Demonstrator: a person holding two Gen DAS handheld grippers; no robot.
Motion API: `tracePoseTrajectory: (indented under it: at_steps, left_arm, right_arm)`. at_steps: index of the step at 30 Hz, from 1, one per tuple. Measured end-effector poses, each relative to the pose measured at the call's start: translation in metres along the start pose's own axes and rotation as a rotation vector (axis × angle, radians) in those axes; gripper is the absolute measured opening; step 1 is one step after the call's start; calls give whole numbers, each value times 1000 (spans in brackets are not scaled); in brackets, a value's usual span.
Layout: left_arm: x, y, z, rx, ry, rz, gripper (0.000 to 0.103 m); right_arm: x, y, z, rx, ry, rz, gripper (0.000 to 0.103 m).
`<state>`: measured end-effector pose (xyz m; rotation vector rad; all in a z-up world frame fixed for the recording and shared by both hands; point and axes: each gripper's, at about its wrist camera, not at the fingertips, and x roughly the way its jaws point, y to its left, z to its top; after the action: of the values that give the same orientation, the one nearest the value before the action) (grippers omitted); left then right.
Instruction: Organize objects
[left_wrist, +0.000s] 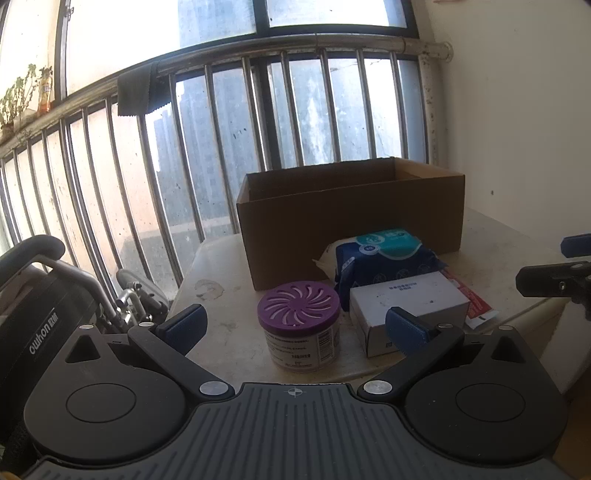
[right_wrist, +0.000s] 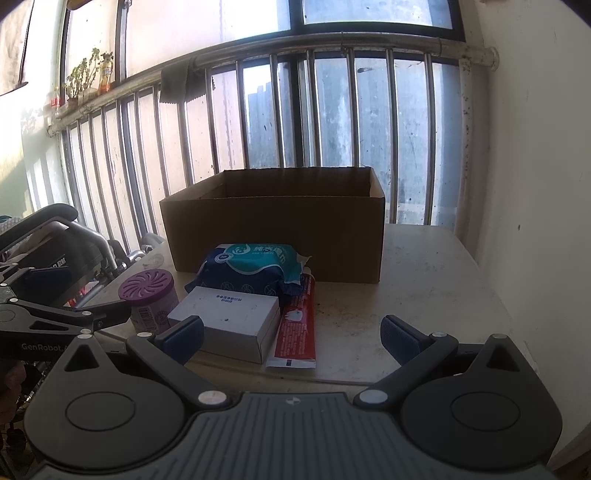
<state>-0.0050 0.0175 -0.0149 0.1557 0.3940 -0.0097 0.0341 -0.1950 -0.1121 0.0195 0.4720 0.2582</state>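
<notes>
Sitting on the bench (right_wrist: 424, 295): one cardboard box (right_wrist: 273, 236), one wipes pack (right_wrist: 251, 269), one white carton (right_wrist: 229, 317), one purple-lidded tub (left_wrist: 299, 328) and one red tube (right_wrist: 297, 328), half hidden in the left view; box interior unseen. Left tongs (left_wrist: 295, 325) and right tongs (right_wrist: 291, 336) gape fully, holding nothing.

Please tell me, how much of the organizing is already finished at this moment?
Done: nothing that shows; the four items sit on the table, outside the cardboard box.
In hand: nothing; left gripper and right gripper are open and empty.
Left: purple-lid jar, white box, wipes pack, red tube.
</notes>
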Motion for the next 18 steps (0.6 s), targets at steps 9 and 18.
tracePoseTrajectory:
  at_steps: [9, 18]
  left_arm:
    - [3, 2, -1, -29, 12, -35, 103]
    - [3, 6, -1, -47, 20, -27, 103]
  right_arm:
    - [1, 1, -2, -6, 9, -8, 103]
    - [0, -1, -2, 4, 12, -5, 103]
